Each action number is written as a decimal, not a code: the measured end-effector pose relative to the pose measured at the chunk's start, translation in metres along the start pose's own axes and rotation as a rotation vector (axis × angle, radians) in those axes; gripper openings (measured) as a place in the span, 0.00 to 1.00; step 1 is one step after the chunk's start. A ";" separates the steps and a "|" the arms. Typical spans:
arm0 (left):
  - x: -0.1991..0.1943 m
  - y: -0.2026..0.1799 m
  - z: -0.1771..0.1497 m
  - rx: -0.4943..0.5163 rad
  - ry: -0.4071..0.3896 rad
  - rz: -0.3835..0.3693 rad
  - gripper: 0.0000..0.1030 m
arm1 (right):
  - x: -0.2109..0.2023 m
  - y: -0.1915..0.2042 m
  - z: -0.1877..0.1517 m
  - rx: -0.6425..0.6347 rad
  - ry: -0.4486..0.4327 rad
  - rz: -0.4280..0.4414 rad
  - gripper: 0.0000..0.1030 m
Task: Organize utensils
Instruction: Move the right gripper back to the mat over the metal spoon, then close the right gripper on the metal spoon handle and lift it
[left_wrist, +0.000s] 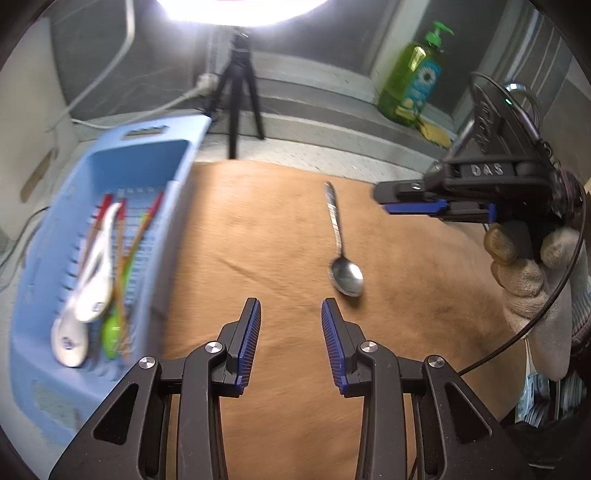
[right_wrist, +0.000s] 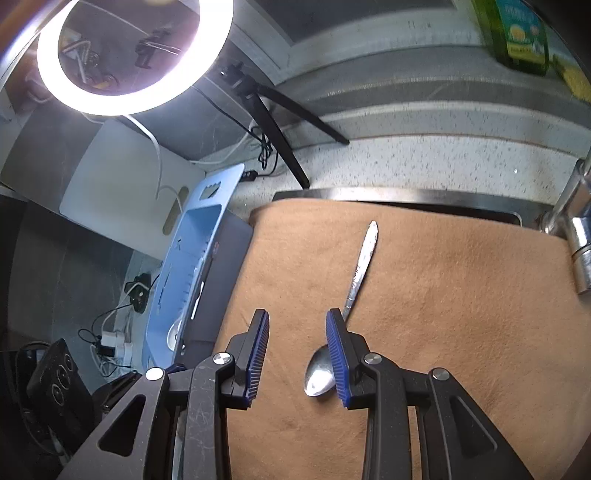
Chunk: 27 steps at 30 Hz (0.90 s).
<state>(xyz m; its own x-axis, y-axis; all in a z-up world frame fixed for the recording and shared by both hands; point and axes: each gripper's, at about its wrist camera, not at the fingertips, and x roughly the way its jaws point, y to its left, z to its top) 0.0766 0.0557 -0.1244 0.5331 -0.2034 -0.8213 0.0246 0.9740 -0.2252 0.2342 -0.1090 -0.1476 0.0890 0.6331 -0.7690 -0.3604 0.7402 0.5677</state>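
While one metal spoon (left_wrist: 341, 254) lies alone on the brown cloth (left_wrist: 258, 240), we judge the job mostly done: the blue basket (left_wrist: 110, 229) at the cloth's left edge already holds several pieces. We count two white ceramic spoons (left_wrist: 88, 295), a green spoon (left_wrist: 110, 332) and some red-tipped chopsticks (left_wrist: 122, 236), all lying lengthwise in the slotted bottom. What is left, as far as we can see, is that single spoon; we find no other loose utensil on the cloth in either view.

Our left gripper (left_wrist: 291, 314) hangs over bare cloth, between the basket and the spoon, its blue-padded jaws apart with nothing between them. Our right gripper (right_wrist: 297, 332) is also parted and empty. In the right wrist view its right-hand finger covers part of the spoon's bowl, where handle meets bowl, but whether it touches the spoon we cannot tell; the spoon lies flat on the cloth, handle pointing away towards the sink rim (right_wrist: 369, 194). From the left wrist view the right gripper shows at the far right, held by a gloved hand (left_wrist: 532, 266), well above the cloth.

We reckon the remaining step is to close on the spoon and carry it left to the basket.
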 end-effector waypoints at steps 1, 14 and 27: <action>0.005 -0.004 0.000 0.001 0.006 -0.005 0.31 | 0.003 -0.004 0.001 0.006 0.013 0.009 0.28; 0.057 -0.039 0.000 0.010 0.062 -0.045 0.31 | 0.051 -0.029 0.005 0.025 0.150 0.022 0.28; 0.081 -0.047 -0.002 0.030 0.030 -0.017 0.31 | 0.071 -0.037 0.007 0.058 0.184 0.021 0.21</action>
<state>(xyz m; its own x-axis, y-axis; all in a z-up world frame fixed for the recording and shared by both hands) 0.1174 -0.0063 -0.1815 0.5072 -0.2226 -0.8326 0.0595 0.9728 -0.2238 0.2603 -0.0905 -0.2211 -0.0907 0.6003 -0.7946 -0.3060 0.7425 0.5959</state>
